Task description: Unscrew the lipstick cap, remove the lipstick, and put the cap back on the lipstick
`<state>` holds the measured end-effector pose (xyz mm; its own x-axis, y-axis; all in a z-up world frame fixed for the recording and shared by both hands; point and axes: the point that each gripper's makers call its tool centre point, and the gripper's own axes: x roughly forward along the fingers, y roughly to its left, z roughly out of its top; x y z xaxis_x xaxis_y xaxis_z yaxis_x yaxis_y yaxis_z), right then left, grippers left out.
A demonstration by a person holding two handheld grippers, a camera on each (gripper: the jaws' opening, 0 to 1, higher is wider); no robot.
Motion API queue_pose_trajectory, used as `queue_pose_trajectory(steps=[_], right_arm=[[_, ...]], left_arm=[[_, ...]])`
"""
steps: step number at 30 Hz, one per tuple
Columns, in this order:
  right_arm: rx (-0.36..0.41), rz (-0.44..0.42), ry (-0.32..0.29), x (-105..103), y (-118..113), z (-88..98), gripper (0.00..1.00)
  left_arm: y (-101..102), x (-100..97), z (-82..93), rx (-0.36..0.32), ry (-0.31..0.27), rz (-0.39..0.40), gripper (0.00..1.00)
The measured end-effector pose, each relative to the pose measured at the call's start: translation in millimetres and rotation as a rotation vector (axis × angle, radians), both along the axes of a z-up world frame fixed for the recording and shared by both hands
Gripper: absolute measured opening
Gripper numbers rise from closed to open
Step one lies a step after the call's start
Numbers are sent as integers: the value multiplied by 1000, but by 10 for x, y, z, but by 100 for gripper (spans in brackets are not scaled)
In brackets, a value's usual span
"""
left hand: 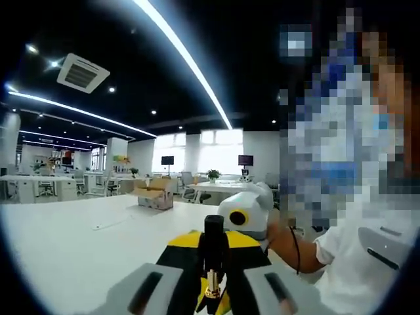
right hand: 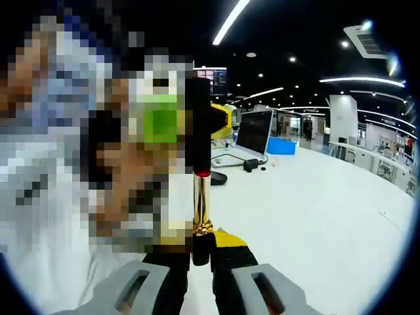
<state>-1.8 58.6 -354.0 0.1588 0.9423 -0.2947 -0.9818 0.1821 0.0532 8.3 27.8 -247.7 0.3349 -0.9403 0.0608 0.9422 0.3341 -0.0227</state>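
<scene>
Lipstick (right hand: 201,200): gold tube upright along my right gripper (right hand: 201,257), clenched on its base.
Cap (left hand: 213,244): black, upright, grasped by my left gripper (left hand: 211,289).

White tabletop (left hand: 72,243): broad, bare surface, also seen in the right gripper view (right hand: 315,216). Open brown cardboard box (left hand: 155,193): standing on the far part of the tabletop. Small green potted plant (left hand: 212,174): on a desk beyond the box. Open dark laptop (right hand: 252,134): on the tabletop, screen upright. Blue box (right hand: 283,146): just behind the laptop. Square ceiling air vent (left hand: 81,72). Long white ceiling light strip (left hand: 187,56).
</scene>
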Motion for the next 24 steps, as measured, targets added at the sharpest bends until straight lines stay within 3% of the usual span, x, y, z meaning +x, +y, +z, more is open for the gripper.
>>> queue_pose_trajectory(steps=[24], right_arm=[[-14,3,6,10,33,-49,11]], left_arm=[[239,14,233,-84,-16,25,13]])
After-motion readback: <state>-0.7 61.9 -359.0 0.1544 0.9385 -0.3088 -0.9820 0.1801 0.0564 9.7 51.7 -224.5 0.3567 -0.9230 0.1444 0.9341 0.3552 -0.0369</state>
